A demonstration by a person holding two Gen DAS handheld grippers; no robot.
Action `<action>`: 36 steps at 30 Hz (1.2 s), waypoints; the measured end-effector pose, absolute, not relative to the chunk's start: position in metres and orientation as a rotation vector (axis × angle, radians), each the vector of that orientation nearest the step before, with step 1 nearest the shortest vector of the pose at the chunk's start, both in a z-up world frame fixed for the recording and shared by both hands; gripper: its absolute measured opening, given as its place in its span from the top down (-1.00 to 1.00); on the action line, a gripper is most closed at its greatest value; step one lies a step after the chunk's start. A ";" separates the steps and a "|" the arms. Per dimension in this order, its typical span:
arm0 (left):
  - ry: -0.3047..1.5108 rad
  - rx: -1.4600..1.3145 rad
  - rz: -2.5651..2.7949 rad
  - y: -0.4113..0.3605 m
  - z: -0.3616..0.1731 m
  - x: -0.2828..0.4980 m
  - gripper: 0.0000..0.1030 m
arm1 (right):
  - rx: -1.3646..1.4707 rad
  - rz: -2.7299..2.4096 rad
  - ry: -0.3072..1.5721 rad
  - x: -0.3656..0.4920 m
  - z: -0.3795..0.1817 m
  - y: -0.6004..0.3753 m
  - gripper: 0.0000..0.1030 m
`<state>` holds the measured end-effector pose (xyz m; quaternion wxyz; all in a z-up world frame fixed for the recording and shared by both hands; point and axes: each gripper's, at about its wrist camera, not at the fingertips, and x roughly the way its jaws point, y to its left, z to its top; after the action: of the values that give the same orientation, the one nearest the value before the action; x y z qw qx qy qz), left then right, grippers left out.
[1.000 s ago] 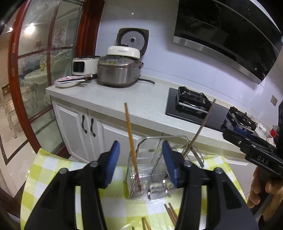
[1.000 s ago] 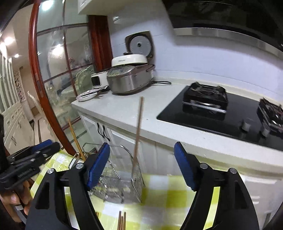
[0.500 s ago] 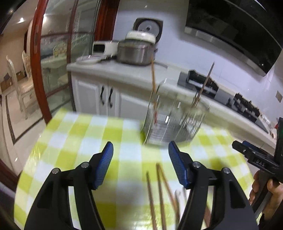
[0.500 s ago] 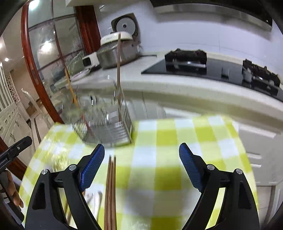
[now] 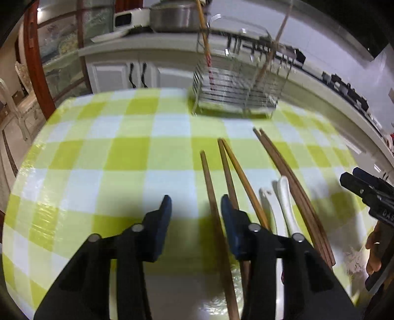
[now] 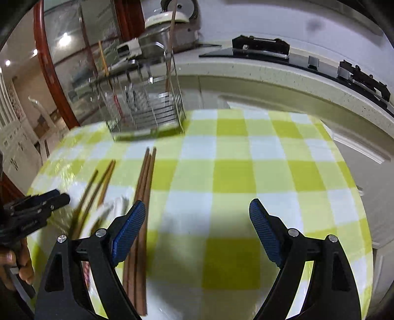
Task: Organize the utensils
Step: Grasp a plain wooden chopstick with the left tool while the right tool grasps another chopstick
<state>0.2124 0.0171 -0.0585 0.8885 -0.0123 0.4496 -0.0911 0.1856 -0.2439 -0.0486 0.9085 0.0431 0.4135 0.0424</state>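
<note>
A kitchen counter (image 6: 270, 73) with a gas hob (image 6: 261, 45) and a steel rice cooker (image 5: 172, 16) runs behind a round surface (image 5: 123, 152) covered in a glossy yellow-green and white check cloth. At its far edge stands a wire utensil rack (image 5: 234, 91), two chopsticks leaning upright inside. Nearer lie loose wooden chopsticks: a single stick (image 5: 211, 197), a splayed pair (image 5: 234, 169) and a darker pair (image 5: 285, 172) set close together, with two white ceramic spoons (image 5: 285, 201) between the pairs. The left claw (image 5: 195, 211) tilts down at the cloth; its jaws have just been closing to a narrow gap and straddle the single stick without pressing it, the right pad lying over the splayed pair. The right claw (image 6: 197, 226) also angles downward, jaws wide and holding nothing over bare cloth, its left pad just beside the darker pair (image 6: 145, 187). A hand (image 5: 376, 248) grips the right tool's handle at the left view's edge. Blue ribbed pads line black plastic fingers.
</note>
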 end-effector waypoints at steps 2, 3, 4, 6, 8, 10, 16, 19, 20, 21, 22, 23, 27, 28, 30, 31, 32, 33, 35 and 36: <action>0.945 -0.015 -0.187 0.015 -0.063 0.214 0.25 | 0.086 0.093 0.872 0.186 -0.053 -0.245 -0.57; 0.952 -0.012 -0.186 0.013 -0.065 0.216 0.25 | 0.092 0.106 0.878 0.187 -0.055 -0.246 -0.57; 0.955 -0.013 -0.189 0.012 -0.066 0.217 0.25 | 0.091 0.106 0.878 0.187 -0.056 -0.247 -0.57; 0.961 -0.002 -0.194 0.009 -0.067 0.220 0.34 | 0.088 0.105 0.882 0.187 -0.057 -0.247 -0.57; 0.973 0.018 -0.188 0.005 -0.069 0.224 0.46 | 0.083 0.115 0.893 0.189 -0.057 -0.246 -0.57; 0.985 0.034 -0.190 0.001 -0.071 0.228 0.53 | 0.077 0.120 0.903 0.192 -0.059 -0.244 -0.57; 0.994 0.127 -0.166 -0.012 -0.072 0.234 0.60 | 0.068 0.129 0.922 0.199 -0.064 -0.241 -0.57; 0.993 0.143 -0.173 -0.016 -0.072 0.236 0.73 | 0.054 0.135 0.925 0.204 -0.064 -0.236 -0.57; 0.993 0.146 -0.175 -0.017 -0.072 0.236 0.78 | 0.054 0.138 0.927 0.206 -0.064 -0.235 -0.57; 0.992 0.145 -0.177 -0.017 -0.072 0.237 0.84 | 0.055 0.143 0.931 0.209 -0.064 -0.233 -0.57; 0.991 0.142 -0.178 -0.016 -0.072 0.237 0.84 | 0.056 0.149 0.935 0.212 -0.064 -0.232 -0.57; 0.991 0.133 -0.182 -0.014 -0.072 0.237 0.84 | 0.052 0.149 0.937 0.215 -0.064 -0.230 -0.57; 0.986 0.100 -0.188 -0.006 -0.072 0.234 0.86 | 0.049 0.151 0.948 0.230 -0.065 -0.222 -0.57; 0.984 0.095 -0.187 -0.005 -0.072 0.233 0.86 | 0.044 0.148 0.950 0.234 -0.065 -0.219 -0.57; 0.983 0.083 -0.185 0.000 -0.072 0.230 0.86 | 0.029 0.141 0.957 0.243 -0.067 -0.213 -0.56; 0.982 0.079 -0.184 0.002 -0.072 0.230 0.86 | 0.024 0.140 0.960 0.246 -0.068 -0.211 -0.54; 0.981 0.076 -0.181 0.005 -0.072 0.229 0.86 | 0.013 0.137 0.965 0.250 -0.069 -0.208 -0.52; 0.980 0.075 -0.175 0.009 -0.072 0.228 0.86 | 0.008 0.135 0.969 0.253 -0.070 -0.206 -0.50; 0.978 0.068 -0.168 0.015 -0.072 0.226 0.86 | 0.002 0.136 0.974 0.259 -0.071 -0.203 -0.49; 0.977 0.060 -0.166 0.018 -0.071 0.226 0.86 | -0.005 0.132 0.974 0.261 -0.072 -0.201 -0.49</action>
<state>0.2260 0.0181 -0.0715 0.8793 0.0289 0.4687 -0.0798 0.2609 -0.2013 -0.0715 0.8816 -0.0024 0.4677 0.0635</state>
